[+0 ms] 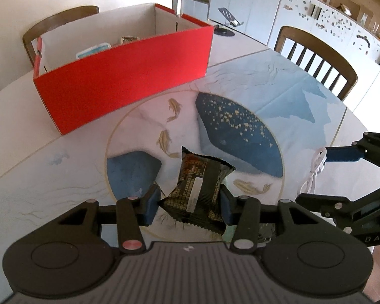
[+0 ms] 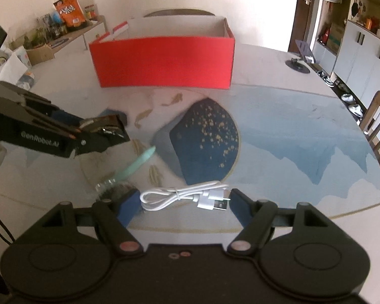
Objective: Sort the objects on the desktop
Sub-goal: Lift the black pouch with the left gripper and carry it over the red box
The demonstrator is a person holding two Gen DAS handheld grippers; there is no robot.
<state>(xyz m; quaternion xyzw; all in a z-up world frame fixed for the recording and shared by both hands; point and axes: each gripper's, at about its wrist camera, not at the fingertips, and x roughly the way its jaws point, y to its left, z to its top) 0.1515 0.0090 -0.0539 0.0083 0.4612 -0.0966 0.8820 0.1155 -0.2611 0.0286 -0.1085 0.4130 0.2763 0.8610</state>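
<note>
A dark snack packet [image 1: 197, 177] with gold print hangs just above the patterned table mat, pinched at its sides by my left gripper [image 1: 190, 202], which is shut on it. From the right wrist view the same left gripper [image 2: 106, 131] and packet [image 2: 109, 126] sit at the left. My right gripper [image 2: 185, 202] is shut on a coiled white USB cable [image 2: 179, 193] that spans pad to pad and stays sharp against the blurred table. In the left wrist view the right gripper [image 1: 316, 177] carries the cable [image 1: 316, 162] at the right edge. A red box [image 1: 124, 76] stands open beyond.
The red box [image 2: 162, 60] holds a teal-and-white pack [image 1: 93, 50] and another small item [image 1: 129, 39]. A teal pen [image 2: 139, 160] and a clear crinkled thing [image 2: 106, 185] lie near my right gripper's left finger. Wooden chairs [image 1: 316, 58] ring the table; a phone stand [image 2: 301, 48] is at the far right.
</note>
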